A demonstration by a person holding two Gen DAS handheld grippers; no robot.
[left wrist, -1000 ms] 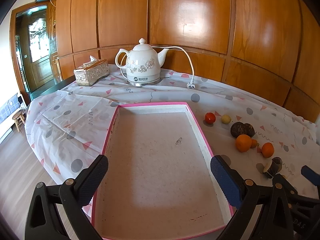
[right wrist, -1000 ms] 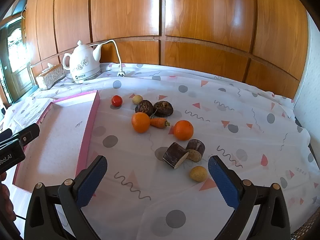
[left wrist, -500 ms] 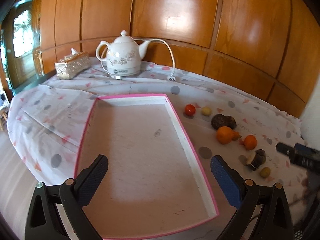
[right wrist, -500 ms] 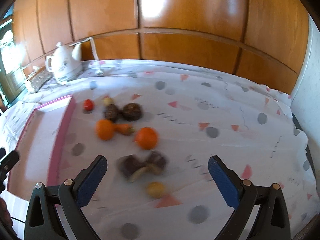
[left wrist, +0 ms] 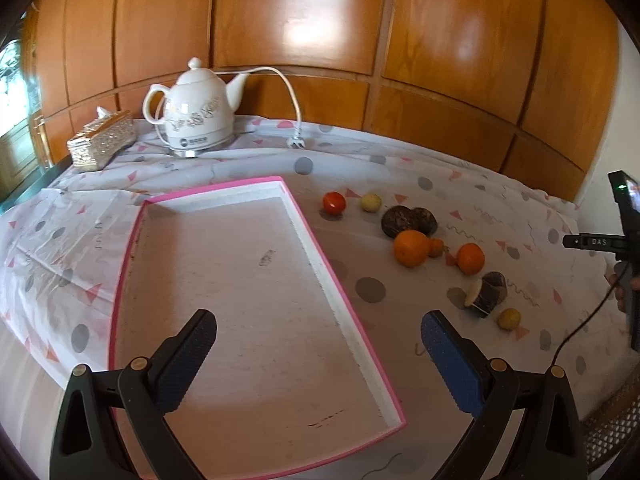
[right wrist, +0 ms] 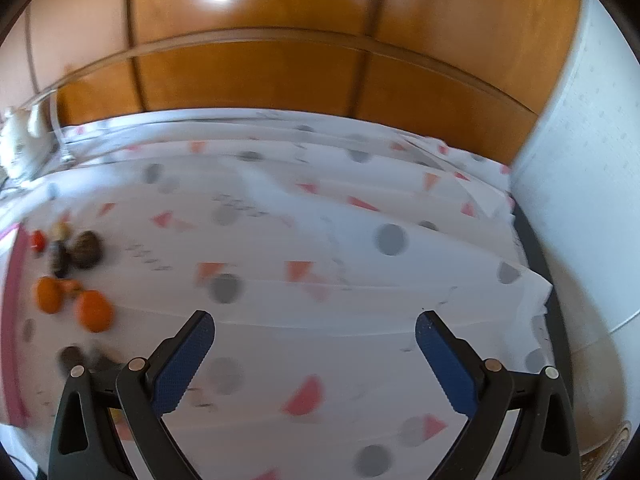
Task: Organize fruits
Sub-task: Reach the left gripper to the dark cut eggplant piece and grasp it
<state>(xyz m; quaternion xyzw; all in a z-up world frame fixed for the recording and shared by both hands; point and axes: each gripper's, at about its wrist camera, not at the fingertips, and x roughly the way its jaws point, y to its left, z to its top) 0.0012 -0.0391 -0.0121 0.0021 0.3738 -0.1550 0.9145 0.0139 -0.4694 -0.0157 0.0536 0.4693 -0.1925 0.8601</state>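
A shallow pink-rimmed tray (left wrist: 348, 304) lies empty on the patterned tablecloth. My left gripper (left wrist: 318, 344) hovers open over its near end. To the tray's right lie a small tomato (left wrist: 334, 202), a pale round fruit (left wrist: 371, 202), two dark brown fruits (left wrist: 400, 221), two oranges (left wrist: 411, 248) (left wrist: 470, 258), a cut dark piece (left wrist: 486, 294) and a small yellow fruit (left wrist: 509, 318). My right gripper (right wrist: 314, 344) is open above bare cloth; the oranges (right wrist: 94, 311) and dark fruits (right wrist: 85, 249) sit blurred at its far left.
A white kettle (left wrist: 198, 120) with its cord and a tissue box (left wrist: 101, 145) stand at the back by the wood-panelled wall. A white wall (right wrist: 580, 184) bounds the table on the right. The right gripper's body (left wrist: 624, 240) shows at the left view's right edge.
The right gripper has swung to the right, so the fruits slid to its far left and blurred. The left view has turned right and pulled back, showing more fruit.
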